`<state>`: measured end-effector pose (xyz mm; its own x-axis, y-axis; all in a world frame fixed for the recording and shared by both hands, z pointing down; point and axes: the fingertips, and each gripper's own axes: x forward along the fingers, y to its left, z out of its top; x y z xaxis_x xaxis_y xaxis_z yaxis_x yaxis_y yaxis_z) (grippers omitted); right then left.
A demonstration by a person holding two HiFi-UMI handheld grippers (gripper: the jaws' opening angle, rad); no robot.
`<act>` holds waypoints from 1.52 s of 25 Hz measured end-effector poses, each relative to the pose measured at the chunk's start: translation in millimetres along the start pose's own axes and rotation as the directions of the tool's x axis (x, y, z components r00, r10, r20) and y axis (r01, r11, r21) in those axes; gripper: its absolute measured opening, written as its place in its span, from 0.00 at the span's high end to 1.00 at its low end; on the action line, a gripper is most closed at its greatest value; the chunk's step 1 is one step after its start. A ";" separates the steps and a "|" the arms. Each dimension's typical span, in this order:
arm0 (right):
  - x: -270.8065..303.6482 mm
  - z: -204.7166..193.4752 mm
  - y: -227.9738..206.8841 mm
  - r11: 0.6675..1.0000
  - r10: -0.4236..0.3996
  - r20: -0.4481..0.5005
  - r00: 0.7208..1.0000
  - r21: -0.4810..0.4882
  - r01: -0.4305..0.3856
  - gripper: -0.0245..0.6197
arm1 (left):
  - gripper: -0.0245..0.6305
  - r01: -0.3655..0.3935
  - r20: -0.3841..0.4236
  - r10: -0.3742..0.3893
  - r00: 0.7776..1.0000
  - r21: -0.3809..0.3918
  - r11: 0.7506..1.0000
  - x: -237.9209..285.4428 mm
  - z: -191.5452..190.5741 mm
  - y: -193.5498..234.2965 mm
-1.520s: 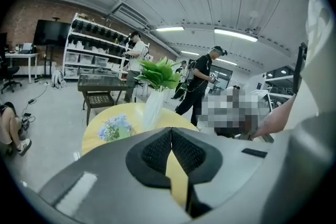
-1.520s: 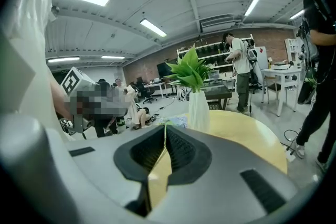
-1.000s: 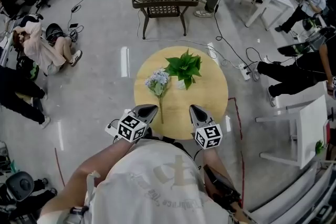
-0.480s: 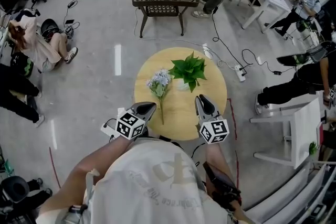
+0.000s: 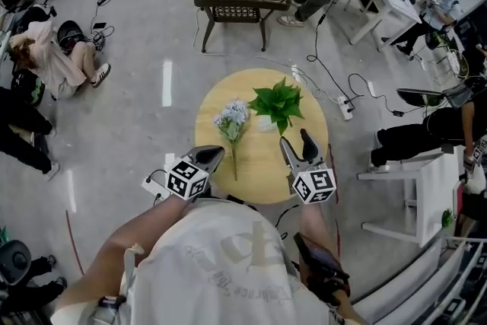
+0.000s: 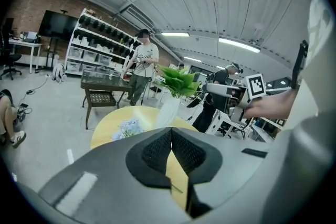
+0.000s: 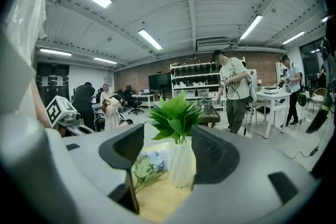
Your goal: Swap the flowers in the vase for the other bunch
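One bunch — stem nearward (blooms away)

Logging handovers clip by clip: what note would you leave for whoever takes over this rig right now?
Left gripper: shut, empty, over the near edge of the table.
Right gripper: jaws have just been opening, nothing between them; aimed at the vase, not touching it.
Green bunch stands in the vase; blue flowers lie on the table to its left.
Done: nothing yet.
Left: lift out the green bunch, put the blue flowers in.
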<state>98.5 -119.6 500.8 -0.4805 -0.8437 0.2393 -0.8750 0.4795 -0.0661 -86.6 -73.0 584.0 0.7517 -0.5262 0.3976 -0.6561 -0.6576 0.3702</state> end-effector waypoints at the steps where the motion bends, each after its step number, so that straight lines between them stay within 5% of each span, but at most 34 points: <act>1: 0.9 0.4 -1.9 1.000 -0.006 -0.003 1.000 0.004 0.006 0.57 | 0.95 0.002 0.001 -0.002 1.000 0.000 1.000 0.9 0.6 -0.4; 13: 29.8 29.0 -9.3 0.999 0.033 -0.003 0.999 -0.026 -0.033 0.45 | 0.95 -0.015 0.011 0.015 1.000 -0.015 1.000 1.7 -0.6 7.2; 26: 65.8 7.2 -3.8 0.981 0.088 -0.243 0.966 -0.146 -0.126 0.40 | 0.95 -0.058 0.033 0.060 0.998 -0.040 0.997 -7.9 4.7 20.8; 38: 73.7 23.3 -3.7 0.921 0.010 -0.180 0.984 -0.382 -0.079 0.41 | 0.95 -0.078 0.026 0.079 0.997 -0.056 0.995 -9.6 2.6 26.9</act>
<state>64.9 -189.2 496.1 -0.4704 -0.7819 0.4091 -0.7452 0.6003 0.2903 -111.3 -87.1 588.0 0.6986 -0.5904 0.4041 -0.7154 -0.5835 0.3843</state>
